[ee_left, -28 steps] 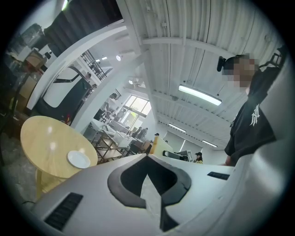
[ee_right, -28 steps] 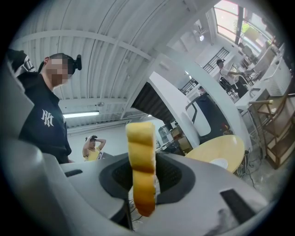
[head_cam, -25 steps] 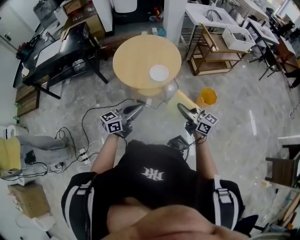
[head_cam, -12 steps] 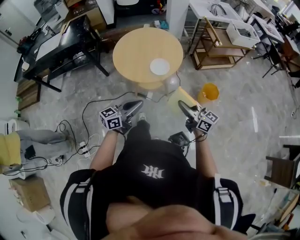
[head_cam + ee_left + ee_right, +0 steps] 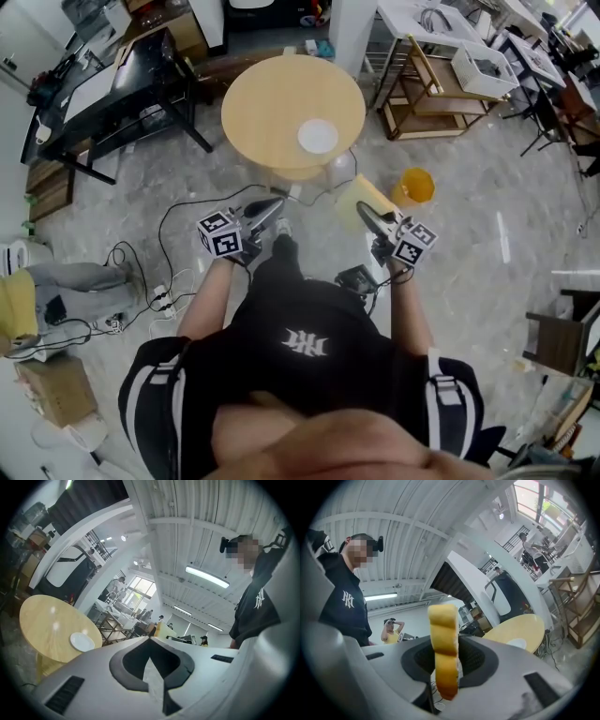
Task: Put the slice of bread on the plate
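A round wooden table [image 5: 272,103] stands ahead on the floor, with a small white plate [image 5: 318,136] on its near right part. My right gripper [image 5: 364,216] is held level short of the table, shut on a pale yellow slice of bread [image 5: 354,197]. The right gripper view shows the slice of bread [image 5: 443,653] standing on edge between the right gripper's [image 5: 445,679] jaws, with the plate [image 5: 516,643] far off. My left gripper [image 5: 274,206] is beside it, shut and holding nothing. In the left gripper view, that left gripper [image 5: 151,644] points past the plate [image 5: 82,642].
An orange bucket [image 5: 413,187] sits on the floor to the right of the table. A wooden rack [image 5: 431,103] and a white bin [image 5: 483,70] stand at the back right, a black desk [image 5: 122,94] at the left. Cables [image 5: 178,234] trail across the floor.
Both grippers keep their pose, and the bread stays gripped. A leg has come forward between the arms, and the table has slid slightly up in the head view.
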A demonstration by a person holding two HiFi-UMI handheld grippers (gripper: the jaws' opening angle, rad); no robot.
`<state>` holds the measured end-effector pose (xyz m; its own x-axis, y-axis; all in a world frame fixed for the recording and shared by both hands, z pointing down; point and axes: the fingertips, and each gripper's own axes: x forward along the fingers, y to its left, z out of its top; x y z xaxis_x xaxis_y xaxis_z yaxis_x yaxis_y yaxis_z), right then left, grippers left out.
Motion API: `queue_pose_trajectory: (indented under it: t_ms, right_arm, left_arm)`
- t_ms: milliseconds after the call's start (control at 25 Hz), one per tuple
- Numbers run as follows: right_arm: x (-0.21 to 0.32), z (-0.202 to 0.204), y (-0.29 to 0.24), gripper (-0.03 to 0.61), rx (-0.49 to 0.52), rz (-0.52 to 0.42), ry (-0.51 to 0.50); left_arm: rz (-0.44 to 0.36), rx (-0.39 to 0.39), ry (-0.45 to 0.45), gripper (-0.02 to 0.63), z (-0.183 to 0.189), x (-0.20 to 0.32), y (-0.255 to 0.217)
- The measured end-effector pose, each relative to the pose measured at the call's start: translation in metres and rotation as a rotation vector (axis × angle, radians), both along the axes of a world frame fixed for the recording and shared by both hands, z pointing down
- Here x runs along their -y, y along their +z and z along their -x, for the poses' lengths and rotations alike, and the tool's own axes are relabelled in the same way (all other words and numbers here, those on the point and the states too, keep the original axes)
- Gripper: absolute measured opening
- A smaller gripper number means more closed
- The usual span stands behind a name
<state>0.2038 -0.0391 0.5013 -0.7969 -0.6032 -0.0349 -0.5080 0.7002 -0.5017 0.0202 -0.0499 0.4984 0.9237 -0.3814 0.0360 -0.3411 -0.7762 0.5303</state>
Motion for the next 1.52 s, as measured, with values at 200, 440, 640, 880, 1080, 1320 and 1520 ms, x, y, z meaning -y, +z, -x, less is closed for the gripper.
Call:
queue_pose_trajectory:
  t_ms: [200, 440, 640, 880, 1080, 1320, 1520]
  right_arm:
    - [0.020, 0.002, 0.003, 0.095, -0.010, 0.005, 0.008]
    - [0.059, 0.007, 0.002, 0.095, -0.014, 0.008, 0.012]
    - [0.099, 0.009, -0.001, 0.095, -0.021, 0.011, 0.018]
    - [0.147, 0.013, 0.002, 0.095, -0.022, 0.031, 0.020]
    - [0.195, 0.026, -0.002, 0.095, -0.021, 0.032, 0.009]
    - [0.247, 0.046, -0.003, 0.095, -0.026, 0.036, 0.006]
    - [0.283, 0.057, 0.000, 0.095, -0.031, 0.055, 0.015]
  left_arm:
    - [0.006, -0.003, 0.005, 0.012, 0.004, 0.020, 0.006]
    - [0.015, -0.006, 0.017, 0.012, 0.005, 0.061, 0.008]
    - [0.017, -0.016, 0.032, 0.012, 0.004, 0.104, 0.010]
    - [0.023, -0.022, 0.046, 0.012, 0.003, 0.153, 0.009]
    - [0.030, -0.022, 0.057, 0.012, 0.007, 0.196, 0.006]
    - [0.043, -0.020, 0.072, 0.012, 0.019, 0.242, 0.010]
    - [0.057, -0.028, 0.088, 0.012, 0.028, 0.279, 0.013]
